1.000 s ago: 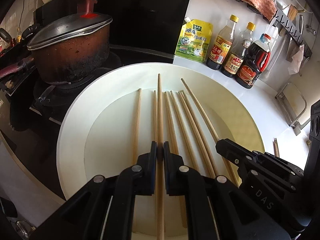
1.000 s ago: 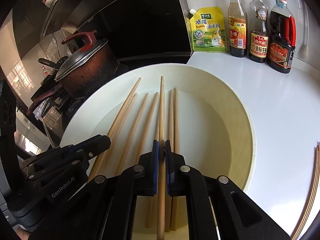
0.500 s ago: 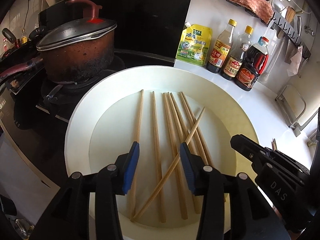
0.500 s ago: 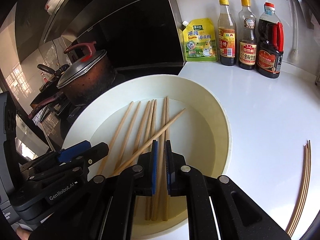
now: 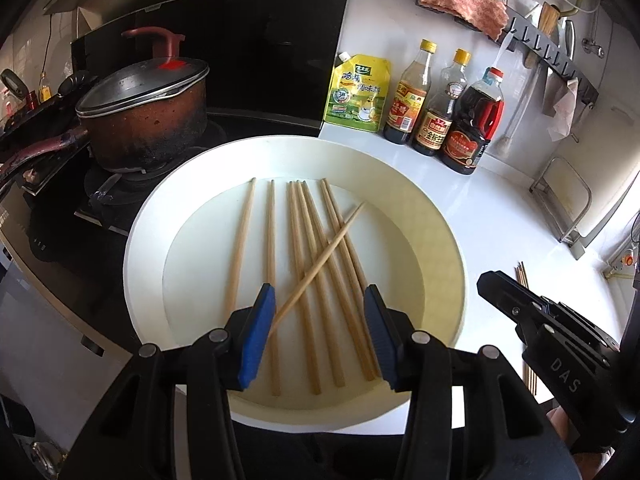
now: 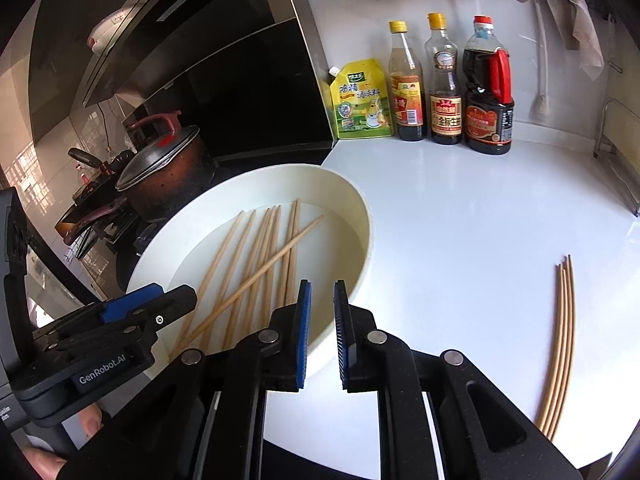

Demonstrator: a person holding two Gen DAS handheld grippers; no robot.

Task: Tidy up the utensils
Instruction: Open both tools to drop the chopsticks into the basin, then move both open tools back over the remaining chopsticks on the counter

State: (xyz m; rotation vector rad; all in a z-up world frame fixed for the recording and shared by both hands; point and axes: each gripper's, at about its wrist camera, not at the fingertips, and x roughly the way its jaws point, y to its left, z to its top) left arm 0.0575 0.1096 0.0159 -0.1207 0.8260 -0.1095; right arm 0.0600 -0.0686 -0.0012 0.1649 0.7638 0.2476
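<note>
Inside the white bowl, seven wooden chopsticks: six lying roughly side by side, one slanting chopstick crossing over the others. On the white counter, well to the right of the bowl, four more chopsticks bunched together. Beyond the bowl, by the wall: a yellow pouch and three sauce bottles. Left of the bowl, on the stove: a dark pot with a lid.

Above the bowl's near rim, the left gripper: jaws spreading, blue pads apart, nothing pinched, chopstick ends lying below the gap. Over the bowl's right rim, the right gripper: jaws parting slightly, a narrow gap between pads, nothing in it.
</note>
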